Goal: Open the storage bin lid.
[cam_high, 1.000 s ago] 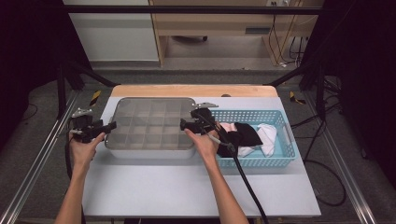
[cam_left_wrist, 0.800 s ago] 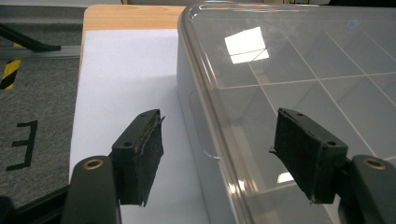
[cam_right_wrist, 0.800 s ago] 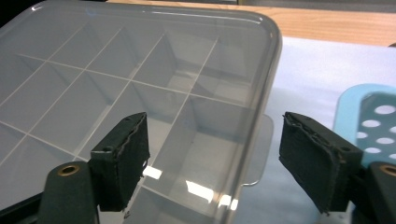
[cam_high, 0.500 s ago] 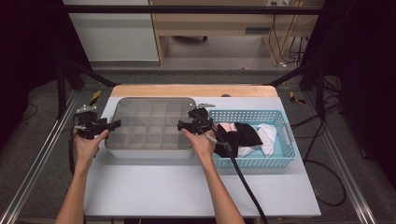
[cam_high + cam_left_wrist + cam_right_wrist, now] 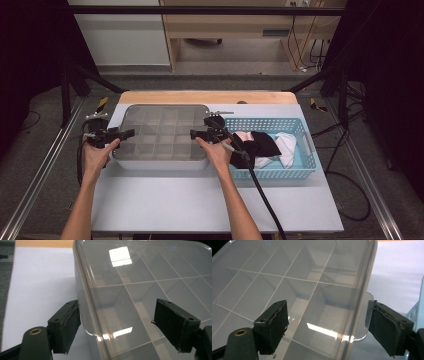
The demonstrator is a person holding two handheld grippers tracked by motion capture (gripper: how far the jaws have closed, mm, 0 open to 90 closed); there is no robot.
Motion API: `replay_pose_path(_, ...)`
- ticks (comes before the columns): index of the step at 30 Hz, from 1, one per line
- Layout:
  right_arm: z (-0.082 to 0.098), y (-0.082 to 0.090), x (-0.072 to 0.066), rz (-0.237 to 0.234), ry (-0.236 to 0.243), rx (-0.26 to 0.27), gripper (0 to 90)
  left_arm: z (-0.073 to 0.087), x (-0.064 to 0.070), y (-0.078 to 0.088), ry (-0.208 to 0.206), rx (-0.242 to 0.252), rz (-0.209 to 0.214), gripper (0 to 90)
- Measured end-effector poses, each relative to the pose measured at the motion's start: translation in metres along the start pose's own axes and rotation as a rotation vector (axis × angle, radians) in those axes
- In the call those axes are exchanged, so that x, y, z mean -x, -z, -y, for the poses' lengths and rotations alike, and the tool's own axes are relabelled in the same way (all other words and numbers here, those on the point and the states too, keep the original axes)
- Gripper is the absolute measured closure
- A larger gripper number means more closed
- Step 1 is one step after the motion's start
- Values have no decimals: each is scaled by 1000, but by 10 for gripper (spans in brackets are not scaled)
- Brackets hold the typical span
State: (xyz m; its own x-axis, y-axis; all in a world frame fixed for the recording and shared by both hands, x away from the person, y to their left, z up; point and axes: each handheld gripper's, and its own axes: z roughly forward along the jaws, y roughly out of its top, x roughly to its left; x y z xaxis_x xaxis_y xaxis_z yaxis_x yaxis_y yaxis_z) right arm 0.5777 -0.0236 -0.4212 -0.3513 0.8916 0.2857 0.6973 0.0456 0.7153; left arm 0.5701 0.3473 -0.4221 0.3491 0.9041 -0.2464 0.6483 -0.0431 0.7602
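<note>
We have the left gripper [image 5: 114, 136] and right gripper [image 5: 202, 134] spread wide, straddling the side tabs of the lidded clear box [image 5: 160, 135] on the surface [image 5: 200, 200]. Its lid is on; gripping and lifting remain, we judge.

The clothes [image 5: 260, 145] in the basket [image 5: 300, 172] are a dark and white heap, too jumbled to tell apart, and the cable [image 5: 250, 167] crosses over them. Through the cloudy lid [image 5: 160, 131] I can't tell whether the box's cells hold anything. Both gripper views cut the box [image 5: 150, 277] off at their edges. Both forearms run off the bottom of the high view.
</note>
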Motion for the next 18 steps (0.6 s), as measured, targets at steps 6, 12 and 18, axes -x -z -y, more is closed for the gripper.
replay_pose_path(6,-1,0,1,-8,-17,-7,212,-1,1,1,27,-9,-9,218)
replay_pose_path(12,-2,2,3,-10,-44,-9,254,0,-5,7,91,17,-1,346)
replay_pose_path(18,-4,9,3,-21,-52,15,317,-1,-6,19,111,76,14,437)
